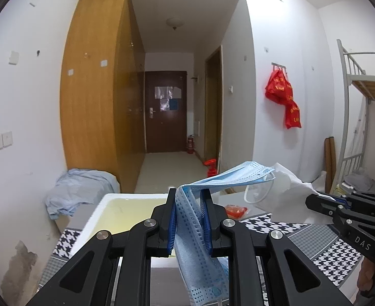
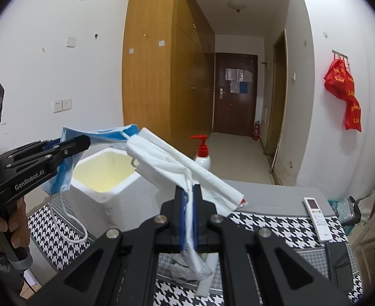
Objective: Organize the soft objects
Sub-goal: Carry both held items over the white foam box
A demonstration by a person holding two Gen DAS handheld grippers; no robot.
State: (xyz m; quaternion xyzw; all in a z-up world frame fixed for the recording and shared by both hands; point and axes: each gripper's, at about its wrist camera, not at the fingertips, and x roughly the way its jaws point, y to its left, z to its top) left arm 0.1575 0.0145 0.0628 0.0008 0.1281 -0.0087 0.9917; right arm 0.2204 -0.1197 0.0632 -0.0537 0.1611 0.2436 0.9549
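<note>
grippers first: the left gripper (image 1: pixel 188 219) is clamped on a blue face mask (image 1: pixel 195 229), which twists up between its fingers and droops below them, one ear loop (image 2: pixel 67 219) hanging free. the right gripper (image 2: pixel 188 219) is pinched tight on a white tissue (image 2: pixel 182 168), whose folded length sticks up and to the left while a crumpled end hangs under the jaws. both soft things are lifted off the table, held close together, near and a little above the open white foam box (image 2: pixel 103 191).

judging by this, the task is midway: two items are picked up, neither is in the box yet, and the pale yellow interior looks empty as far as can be seen. dropping each one in appears to be what is left.

around them: a houndstooth tablecloth (image 2: pixel 271 224), a pump bottle with red top (image 2: pixel 202 153) just behind the box, a remote control (image 2: pixel 317 216) well to the right, a small red packet (image 1: pixel 236 210) on the table. the dangling loop could catch on the box rim; the two grippers crowd each other above it.
</note>
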